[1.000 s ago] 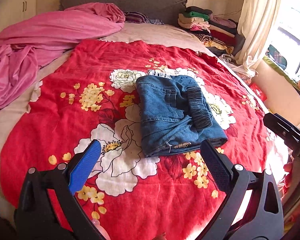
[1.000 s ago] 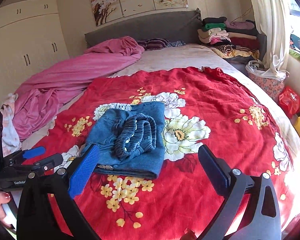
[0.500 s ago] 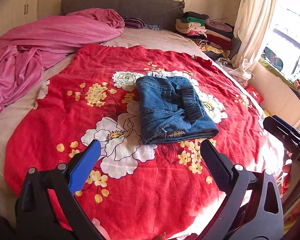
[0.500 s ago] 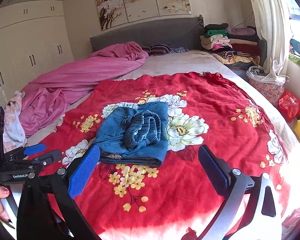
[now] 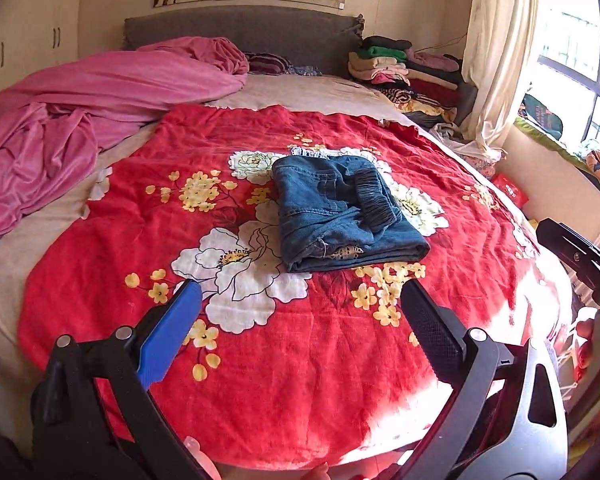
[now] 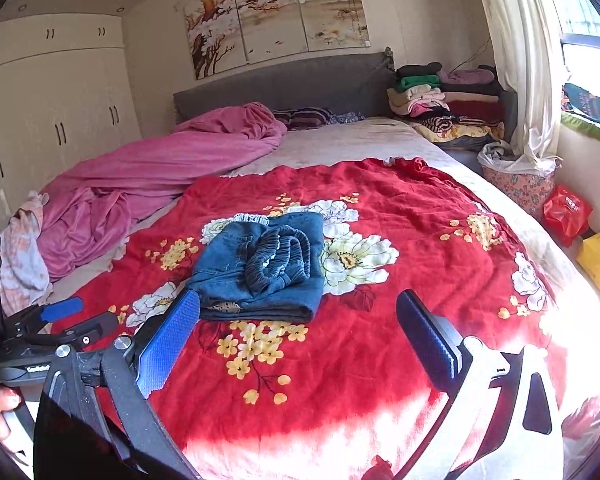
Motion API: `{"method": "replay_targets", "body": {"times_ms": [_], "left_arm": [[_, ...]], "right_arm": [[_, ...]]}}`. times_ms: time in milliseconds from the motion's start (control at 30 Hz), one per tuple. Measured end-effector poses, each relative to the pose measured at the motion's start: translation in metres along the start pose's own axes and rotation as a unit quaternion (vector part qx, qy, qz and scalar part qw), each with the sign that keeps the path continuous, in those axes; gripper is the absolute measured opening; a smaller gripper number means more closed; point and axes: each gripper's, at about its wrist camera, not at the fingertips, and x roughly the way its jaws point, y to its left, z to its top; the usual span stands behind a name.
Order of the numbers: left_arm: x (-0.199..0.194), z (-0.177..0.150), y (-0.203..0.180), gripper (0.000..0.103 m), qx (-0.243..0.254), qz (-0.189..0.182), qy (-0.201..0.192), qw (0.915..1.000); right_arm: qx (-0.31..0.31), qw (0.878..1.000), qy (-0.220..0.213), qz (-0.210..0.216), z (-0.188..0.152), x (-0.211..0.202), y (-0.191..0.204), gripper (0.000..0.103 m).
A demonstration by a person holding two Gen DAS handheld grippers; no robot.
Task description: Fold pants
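The pants (image 5: 342,216) lie folded mid-frame on the red blanket (image 5: 260,380); both grippers (image 5: 300,328) (image 6: 296,332) hang empty, fingers apart; little seems left.

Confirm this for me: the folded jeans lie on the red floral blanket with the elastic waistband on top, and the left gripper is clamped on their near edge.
Not quite. The folded jeans do lie on the red floral blanket with the elastic waistband on top, but the left gripper is open and clear of them, holding nothing. The left wrist view shows its fingers spread apart, short of the near edge.
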Motion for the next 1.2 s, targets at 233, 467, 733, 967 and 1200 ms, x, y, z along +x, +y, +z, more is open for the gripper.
{"method": "replay_targets", "body": {"times_ms": [233,467,733,967,1200], "left_arm": [[0.002,-0.013,0.0,0.093,0.0,-0.005,0.01,0.9999],[0.003,-0.024,0.003,0.093,-0.002,-0.005,0.012,0.9999],[0.009,-0.041,0.008,0.093,0.0,-0.009,0.019,0.9998],[0.021,-0.05,0.012,0.093,-0.008,-0.01,0.04,0.9991],[0.033,-0.056,0.011,0.093,-0.008,-0.011,0.055,0.9984]], "right_arm": [[-0.008,1.0,-0.003,-0.005,-0.009,-0.006,0.001,0.098],[-0.017,1.0,-0.01,-0.015,-0.017,-0.008,-0.001,0.098],[-0.021,1.0,0.009,-0.019,-0.034,-0.001,-0.006,0.098],[-0.027,0.999,0.035,-0.026,-0.051,0.01,-0.007,0.098],[-0.027,0.998,0.059,-0.021,-0.062,0.022,-0.004,0.098]]}}
